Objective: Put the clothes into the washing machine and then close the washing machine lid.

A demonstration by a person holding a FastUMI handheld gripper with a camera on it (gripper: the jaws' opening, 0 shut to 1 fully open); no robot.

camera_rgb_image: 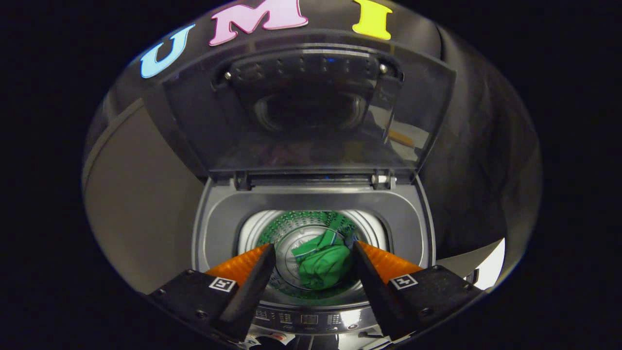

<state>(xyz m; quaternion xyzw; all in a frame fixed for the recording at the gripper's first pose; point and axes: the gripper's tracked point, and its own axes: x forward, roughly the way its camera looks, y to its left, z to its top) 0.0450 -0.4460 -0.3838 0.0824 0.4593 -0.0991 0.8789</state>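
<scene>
Fingers (276, 253) apart, hiding drum (311, 228) sides

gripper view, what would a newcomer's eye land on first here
A crumpled green garment lying at the bottom of the washing machine drum, seen between the open gripper fingers. Next, the big lid standing upright and open behind the drum.

Two-finger gripper (315, 253): wedge-shaped ribbed fingers (243, 265), boxy black finger mounts with screws, a small square black-and-white marker tag on each.
</scene>
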